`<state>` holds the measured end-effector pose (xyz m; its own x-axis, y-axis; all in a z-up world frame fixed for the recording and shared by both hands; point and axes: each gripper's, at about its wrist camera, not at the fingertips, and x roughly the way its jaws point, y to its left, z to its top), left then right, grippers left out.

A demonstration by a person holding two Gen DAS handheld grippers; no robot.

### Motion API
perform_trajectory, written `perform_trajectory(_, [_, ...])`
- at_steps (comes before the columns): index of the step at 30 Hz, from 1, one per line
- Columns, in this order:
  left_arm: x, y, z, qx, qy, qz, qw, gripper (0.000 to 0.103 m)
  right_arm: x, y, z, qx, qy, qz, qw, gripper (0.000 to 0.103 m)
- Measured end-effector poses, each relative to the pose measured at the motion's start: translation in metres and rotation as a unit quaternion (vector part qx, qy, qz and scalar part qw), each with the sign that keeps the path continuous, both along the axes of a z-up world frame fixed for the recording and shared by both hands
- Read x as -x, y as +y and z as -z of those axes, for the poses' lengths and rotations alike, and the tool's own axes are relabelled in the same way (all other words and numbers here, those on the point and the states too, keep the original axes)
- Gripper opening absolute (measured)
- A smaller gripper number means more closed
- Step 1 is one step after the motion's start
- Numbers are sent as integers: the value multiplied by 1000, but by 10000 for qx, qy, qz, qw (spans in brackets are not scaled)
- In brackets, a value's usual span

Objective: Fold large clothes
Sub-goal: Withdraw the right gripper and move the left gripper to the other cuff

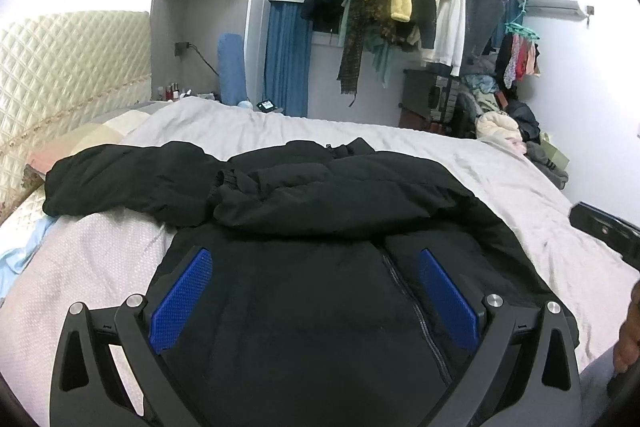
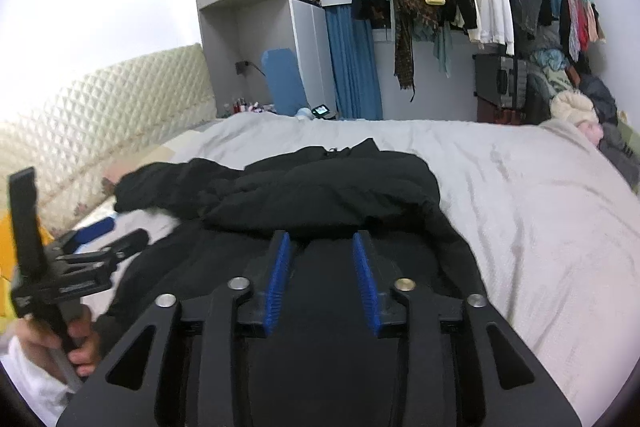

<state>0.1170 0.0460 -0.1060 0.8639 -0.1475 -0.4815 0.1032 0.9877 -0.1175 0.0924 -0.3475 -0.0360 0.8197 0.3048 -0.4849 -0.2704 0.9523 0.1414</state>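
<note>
We hold both grippers over the jacket (image 1: 320, 219), which lies zipped across the middle of the bed (image 1: 520, 195), its hem toward the near edge and its collar toward the far edge. One sleeve is folded across the chest; the other trails toward the headboard (image 1: 72, 67). Our left gripper (image 1: 316, 259) has its jaws spread wide, gripping nothing. Our right gripper (image 2: 322, 243) has its jaws apart too, though narrower, and empty.

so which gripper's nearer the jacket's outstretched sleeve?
Left. The left gripper hangs open over the black jacket on the side of the sleeve; the right gripper is over the hem's far side.
</note>
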Motion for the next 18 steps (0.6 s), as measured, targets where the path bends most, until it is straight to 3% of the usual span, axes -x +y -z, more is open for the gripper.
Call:
perform_trajectory(5, [6,5,-2,120,-28,77,9999,103,32,9,3,186,-143,-55,9997,37])
perform_trajectory(6, [6,6,-2,140,-34,83,9999,103,36,11,3,228,-206,-73,9995,39])
perform_trajectory(9, [6,13,-3,200,-27,65,9998,103,47,13,-1,230,-473,-159,9985,62])
perform_trajectory(15, [3,36,-7,590,66,170,9981,103,44,9,1,132,-429,-236,9987,63])
perform_trajectory(18, [-3,50,-10,668,133,49,9977,103,44,5,4,78,-401,-159,9990,72])
